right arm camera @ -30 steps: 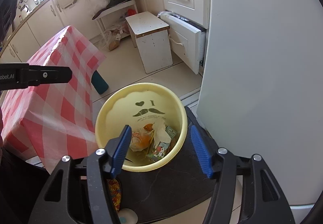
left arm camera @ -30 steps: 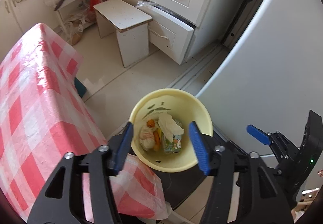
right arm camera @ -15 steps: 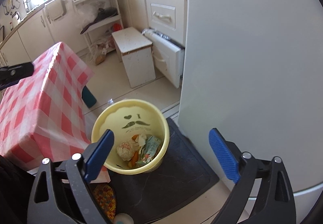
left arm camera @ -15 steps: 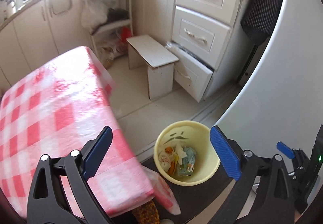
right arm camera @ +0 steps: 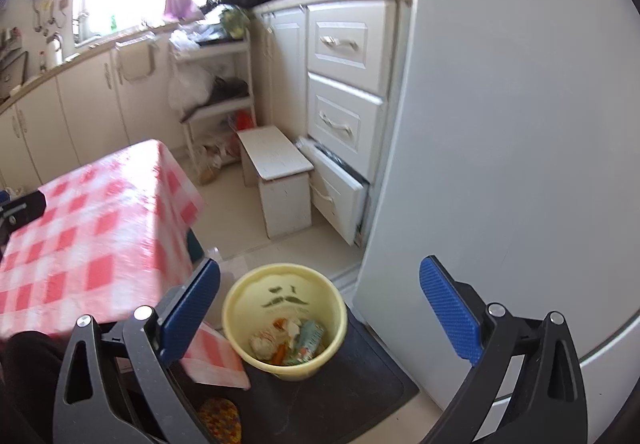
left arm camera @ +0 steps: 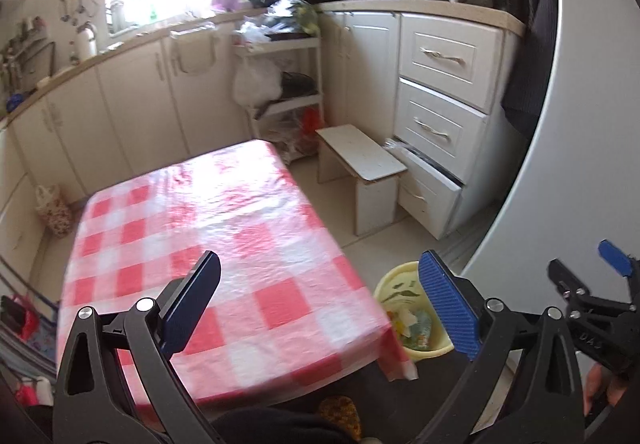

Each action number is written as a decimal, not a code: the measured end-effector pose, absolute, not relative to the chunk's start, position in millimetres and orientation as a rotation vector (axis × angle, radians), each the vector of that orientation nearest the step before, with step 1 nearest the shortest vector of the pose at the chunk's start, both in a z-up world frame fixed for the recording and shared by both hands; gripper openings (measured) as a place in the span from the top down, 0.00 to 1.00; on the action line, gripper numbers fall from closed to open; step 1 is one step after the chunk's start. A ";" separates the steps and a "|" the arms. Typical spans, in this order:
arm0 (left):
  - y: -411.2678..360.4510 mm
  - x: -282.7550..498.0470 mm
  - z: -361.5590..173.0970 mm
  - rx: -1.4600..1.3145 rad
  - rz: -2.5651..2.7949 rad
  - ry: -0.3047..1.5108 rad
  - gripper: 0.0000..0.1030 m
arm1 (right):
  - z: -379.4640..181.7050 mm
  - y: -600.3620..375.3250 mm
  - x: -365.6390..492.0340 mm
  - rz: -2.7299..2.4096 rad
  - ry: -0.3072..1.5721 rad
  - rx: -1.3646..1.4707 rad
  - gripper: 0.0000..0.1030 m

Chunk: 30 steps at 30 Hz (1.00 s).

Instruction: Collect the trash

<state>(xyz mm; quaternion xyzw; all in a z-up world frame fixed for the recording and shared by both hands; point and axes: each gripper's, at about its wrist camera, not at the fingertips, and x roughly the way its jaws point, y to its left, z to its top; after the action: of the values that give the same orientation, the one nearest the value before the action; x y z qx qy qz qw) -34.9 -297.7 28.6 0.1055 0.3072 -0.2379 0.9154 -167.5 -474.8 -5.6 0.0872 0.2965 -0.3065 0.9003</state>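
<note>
Kitchen floor: yellow bin (right arm camera: 285,320) holding trash (right arm camera: 288,340) sits on a dark mat (right arm camera: 340,396), between the checkered table (left arm camera: 208,252) and the fridge (right arm camera: 520,124); stool (right arm camera: 276,164) beyond. Left gripper (left arm camera: 320,304) and right gripper (right arm camera: 320,308) just spread wide, empty. Table corner hides part of bin in left view.

Left gripper (left arm camera: 320,304) w/ blue pads, jaws just opened wide, nothing btwn them, over a table (left arm camera: 208,244) in red-white check cloth. Yellow bin (left arm camera: 400,284) on floor just beside table's right corner, partly hidden by right pad; trash (left arm camera: 416,326) inside. Right gripper (left arm camera: 592,300) at far right edge. White stool (left arm camera: 360,158) near the drawers (left arm camera: 440,92).
</note>
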 end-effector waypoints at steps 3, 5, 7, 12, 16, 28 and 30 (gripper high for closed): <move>-277.2 -43.7 35.1 0.259 -0.408 0.606 0.07 | 9.0 -457.5 -172.7 -0.615 0.553 0.177 0.07; -263.7 -51.5 39.9 0.281 -0.363 0.586 0.07 | 17.7 -445.8 -176.9 -0.598 0.509 0.183 0.07; -248.6 -58.3 45.2 0.277 -0.343 0.574 0.07 | 23.9 -434.9 -177.9 -0.580 0.478 0.189 0.07; -211.7 -71.6 58.1 0.244 -0.310 0.557 0.07 | 36.6 -401.0 -183.1 -0.541 0.415 0.153 0.07; -187.8 -79.3 64.0 0.216 -0.305 0.561 0.07 | 44.4 -376.6 -185.4 -0.513 0.385 0.124 0.07; -149.8 -98.2 69.8 0.167 -0.266 0.556 0.07 | 57.3 -331.1 -182.3 -0.434 0.355 0.064 0.07; -145.6 -98.9 70.6 0.158 -0.260 0.554 0.07 | 57.6 -328.0 -182.0 -0.425 0.353 0.059 0.07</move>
<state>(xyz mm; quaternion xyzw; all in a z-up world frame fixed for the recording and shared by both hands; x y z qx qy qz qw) -98.9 -145.6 70.7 0.0779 0.2726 -0.1276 0.9505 -182.0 -328.0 57.6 0.0291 0.1743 -0.2096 0.9617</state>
